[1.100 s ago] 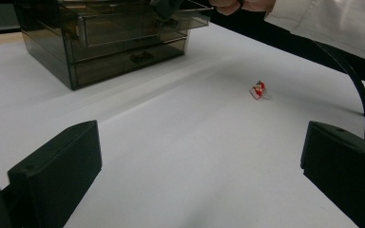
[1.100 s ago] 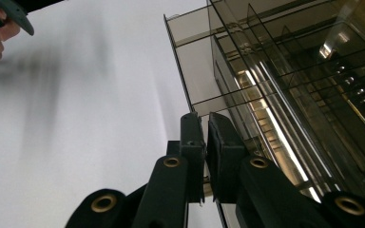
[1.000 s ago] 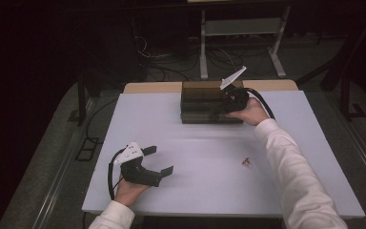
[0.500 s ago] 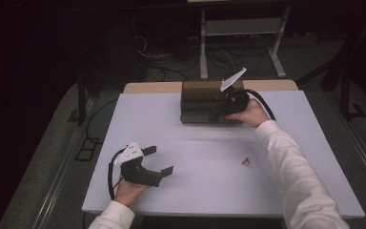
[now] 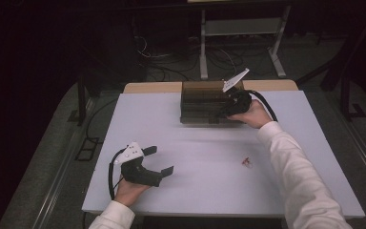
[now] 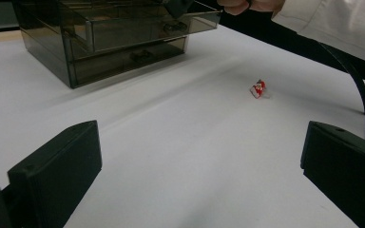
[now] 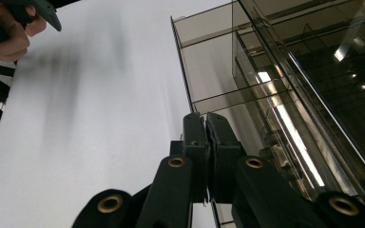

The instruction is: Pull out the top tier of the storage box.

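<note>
The right tongs [image 5: 226, 110] are clenched, their two black jaws pressed almost flat together at the front of the smoked drawer cabinet [image 5: 205, 101]. In the right gripper view the jaw tips [image 7: 206, 142] sit against a drawer front, but whether they pinch its handle I cannot tell. The left tongs [image 5: 161, 161] are released, jaws spread wide and gripping nothing, held over the bare tabletop [image 5: 195, 157] well in front of the cabinet and to its left; in the left gripper view the gap between the jaws frames only white surface.

One cabinet stands here, at the far edge of the tabletop. It is translucent brown plastic with stacked drawers; the left gripper view [image 6: 100, 42] shows an upper drawer drawn out slightly past a lower one that is shut. What the drawers contain cannot be made out through the dark walls. One small red object [image 5: 246, 162] lies alone in front of the cabinet, well apart from it and nearer its right side.
</note>
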